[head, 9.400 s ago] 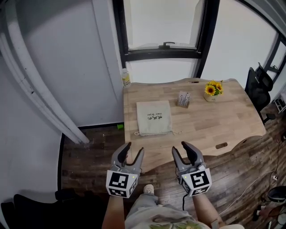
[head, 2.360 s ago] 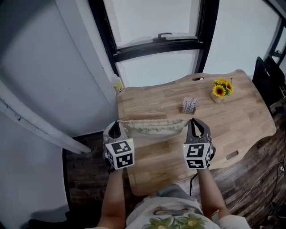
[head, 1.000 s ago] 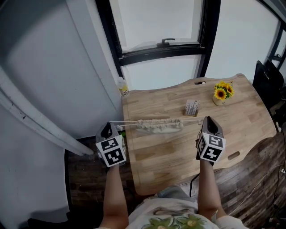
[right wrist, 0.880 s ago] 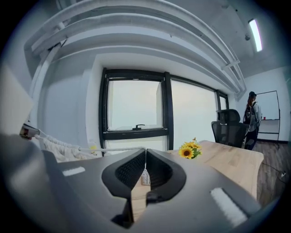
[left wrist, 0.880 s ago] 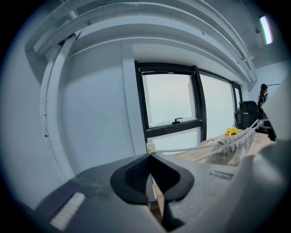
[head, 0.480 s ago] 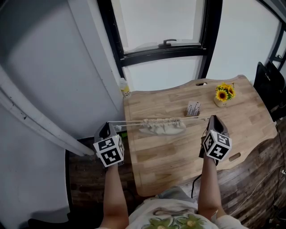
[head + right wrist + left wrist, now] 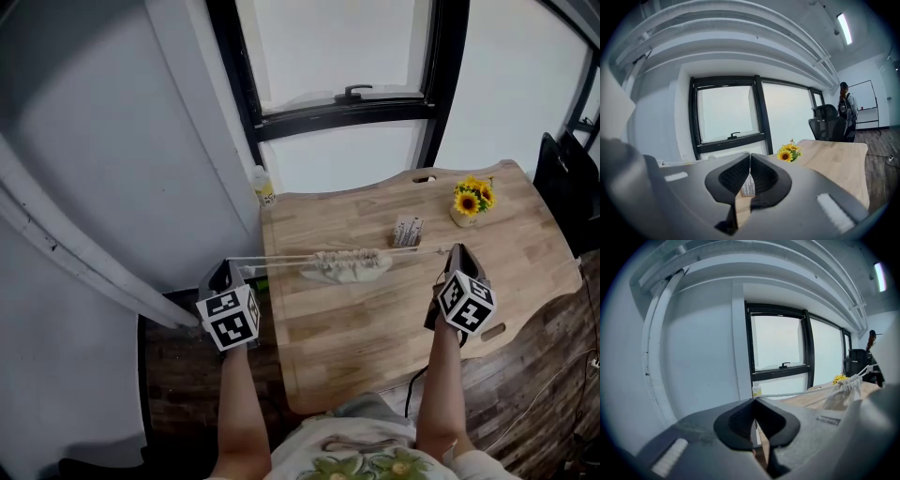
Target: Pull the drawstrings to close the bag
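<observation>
The beige drawstring bag (image 7: 349, 264) hangs bunched up just above the wooden table (image 7: 375, 319), its mouth gathered tight. Two thin white drawstrings (image 7: 281, 259) run taut from it to both sides. My left gripper (image 7: 228, 270), beyond the table's left edge, is shut on the left cord ends. My right gripper (image 7: 457, 251), over the table's right part, is shut on the right cord (image 7: 422, 250). In the left gripper view the cord (image 7: 797, 391) leads from the shut left gripper (image 7: 755, 400) to the bag (image 7: 843, 391). In the right gripper view the cord (image 7: 693, 159) reaches the closed right gripper (image 7: 750, 155).
A sunflower pot (image 7: 469, 199) and a small box (image 7: 407, 232) stand on the table behind the bag. A small bottle (image 7: 265, 187) is at the back left corner. A black office chair (image 7: 572, 178) is at the right. A person (image 7: 846, 105) stands far off.
My right gripper has moved further right, drawing the cords tighter. The bag's mouth has gathered narrower and the bag has shifted a little right. The left gripper has barely moved.
</observation>
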A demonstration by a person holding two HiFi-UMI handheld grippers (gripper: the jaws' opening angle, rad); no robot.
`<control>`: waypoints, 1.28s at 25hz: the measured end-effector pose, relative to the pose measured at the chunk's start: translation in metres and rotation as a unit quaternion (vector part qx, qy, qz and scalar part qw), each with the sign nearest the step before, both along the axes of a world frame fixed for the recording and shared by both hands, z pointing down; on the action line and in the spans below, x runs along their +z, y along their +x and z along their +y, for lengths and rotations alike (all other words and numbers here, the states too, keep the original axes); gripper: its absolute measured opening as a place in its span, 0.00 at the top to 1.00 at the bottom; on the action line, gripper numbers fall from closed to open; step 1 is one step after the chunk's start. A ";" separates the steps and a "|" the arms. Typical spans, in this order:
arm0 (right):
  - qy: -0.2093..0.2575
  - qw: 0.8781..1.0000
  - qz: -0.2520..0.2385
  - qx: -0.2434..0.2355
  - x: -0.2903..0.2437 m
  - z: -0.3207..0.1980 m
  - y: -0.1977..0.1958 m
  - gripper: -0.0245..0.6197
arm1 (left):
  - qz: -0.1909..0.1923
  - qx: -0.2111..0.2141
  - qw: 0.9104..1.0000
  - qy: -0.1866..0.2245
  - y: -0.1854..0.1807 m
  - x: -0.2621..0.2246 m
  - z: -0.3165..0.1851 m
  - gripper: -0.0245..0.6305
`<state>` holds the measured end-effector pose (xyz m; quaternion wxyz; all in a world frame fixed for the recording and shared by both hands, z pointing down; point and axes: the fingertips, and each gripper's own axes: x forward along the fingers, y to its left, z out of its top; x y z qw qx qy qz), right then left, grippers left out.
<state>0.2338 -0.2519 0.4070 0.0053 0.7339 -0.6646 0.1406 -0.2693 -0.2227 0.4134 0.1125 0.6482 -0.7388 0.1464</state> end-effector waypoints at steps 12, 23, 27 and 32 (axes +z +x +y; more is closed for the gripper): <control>0.001 1.000 -0.010 0.020 0.007 0.005 0.030 0.95 | -0.005 0.005 1.000 -0.004 0.003 0.005 0.004 0.95; 0.007 1.000 -0.023 0.018 0.011 0.008 0.042 0.95 | -0.004 0.008 1.000 -0.005 0.003 0.006 0.007 0.95; 0.009 0.999 -0.030 0.020 0.010 0.009 0.043 0.95 | -0.005 0.008 1.000 -0.006 0.002 0.007 0.010 0.95; 0.020 0.999 -0.014 0.031 0.002 0.013 0.040 0.94 | 0.014 0.002 1.000 0.008 0.007 -0.001 0.010 0.95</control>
